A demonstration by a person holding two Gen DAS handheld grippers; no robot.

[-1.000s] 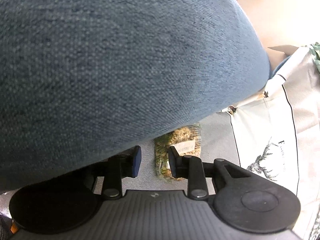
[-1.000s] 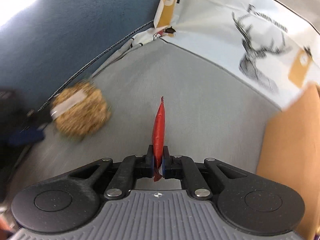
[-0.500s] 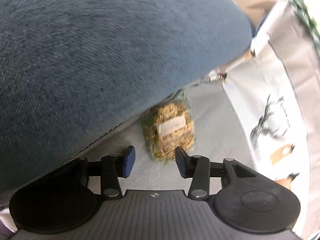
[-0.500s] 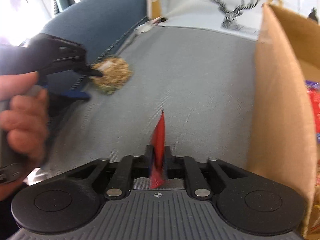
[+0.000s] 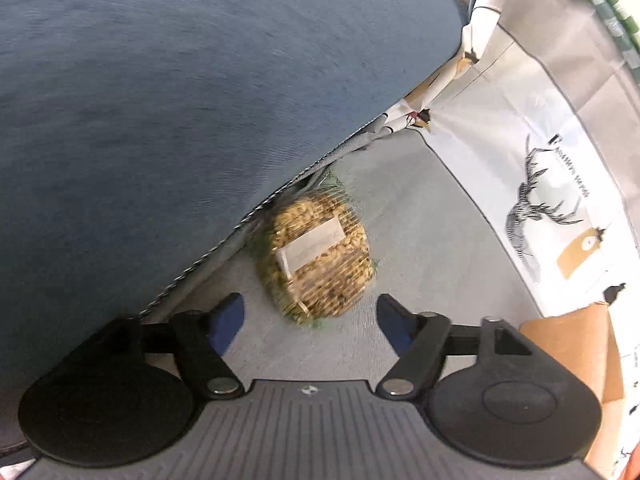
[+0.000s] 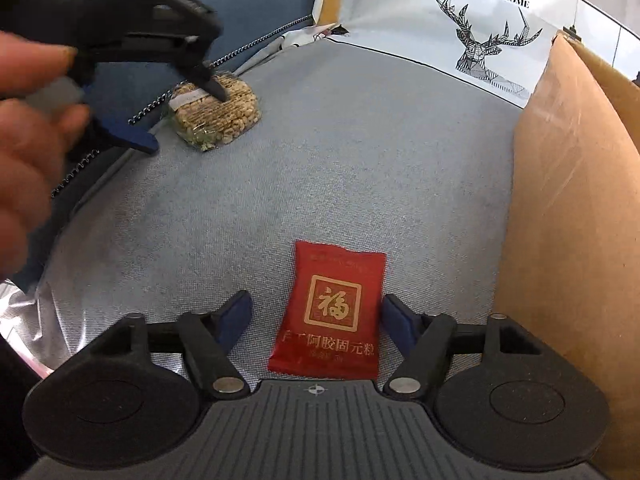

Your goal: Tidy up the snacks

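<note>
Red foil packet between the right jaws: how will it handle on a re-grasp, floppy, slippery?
The red packet lies flat on the grey cushion and looks thin, so probably light and somewhat floppy. Its glossy film likely slips on the right gripper pads. Lying flat, an edge pinch may be awkward; it shouldn't roll.

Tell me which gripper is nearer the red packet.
Right. The right gripper, jaws just opened, has the red packet lying flat between its fingers. The left gripper is across the cushion at the cracker pack.
</note>
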